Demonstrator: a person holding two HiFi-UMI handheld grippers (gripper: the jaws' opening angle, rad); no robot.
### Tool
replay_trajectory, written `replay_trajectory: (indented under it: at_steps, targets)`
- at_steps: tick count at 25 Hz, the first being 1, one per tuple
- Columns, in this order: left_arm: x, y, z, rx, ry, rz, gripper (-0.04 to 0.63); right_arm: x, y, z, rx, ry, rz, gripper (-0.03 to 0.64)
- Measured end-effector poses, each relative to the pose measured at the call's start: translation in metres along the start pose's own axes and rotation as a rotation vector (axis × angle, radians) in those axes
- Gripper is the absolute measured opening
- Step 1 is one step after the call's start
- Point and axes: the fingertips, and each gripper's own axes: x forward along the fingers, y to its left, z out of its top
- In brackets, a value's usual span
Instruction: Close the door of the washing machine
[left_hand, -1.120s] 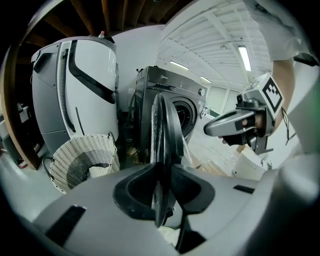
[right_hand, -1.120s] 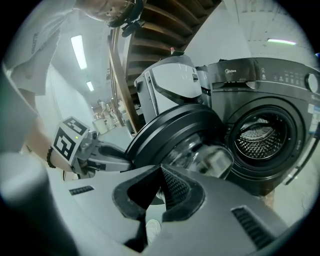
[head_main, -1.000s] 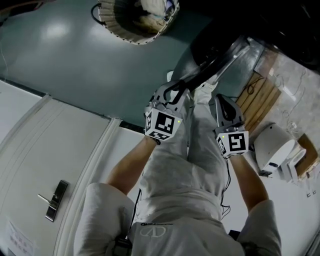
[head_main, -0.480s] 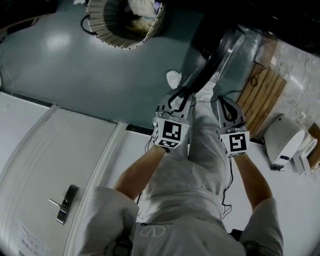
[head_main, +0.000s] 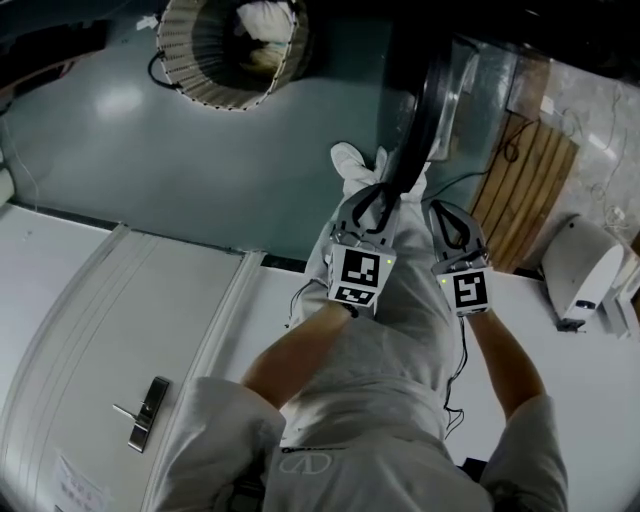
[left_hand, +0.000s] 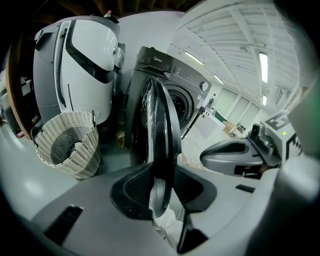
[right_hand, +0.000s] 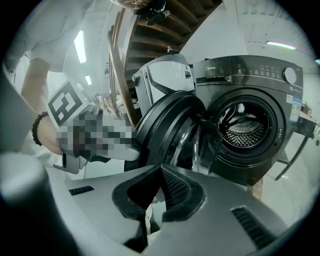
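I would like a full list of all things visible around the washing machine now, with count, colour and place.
washing machine: one, dark grey, ahead, drum visible
door: one, black, round, standing open at the machine's front
white appliance: one, white with black band, beside the machine
basket: one, white woven, on the floor before the appliance
cloth: some, white, inside the basket
wooden slats: one set, brown, head view's right
door panel: one, white, metal handle, head view's lower left
left tongs: one, grey, jaws have just been opening, door's edge between them
right tongs: one, grey, jaws together, empty
forearms: two, bare, behind the tongs
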Motion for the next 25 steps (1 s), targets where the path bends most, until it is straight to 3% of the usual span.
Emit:
replay_trajectory:
  at_steps: [6,13,25]
  targets:
    - [0.014,-0.025,0.002,-0.025,0.041,-0.044,0.126,-0.014,-0.011,-0.015,0.043,-0.008,-0.026,0.011]
    - [0.031,-0.054,0.005,-0.047,0.073,-0.083,0.141,-0.030,-0.015,-0.039,0.015,0.011,-0.009,0.013]
    - [0.058,-0.100,0.016,-0.072,0.140,-0.141,0.156,-0.041,-0.031,-0.071,0.018,0.054,-0.036,0.084]
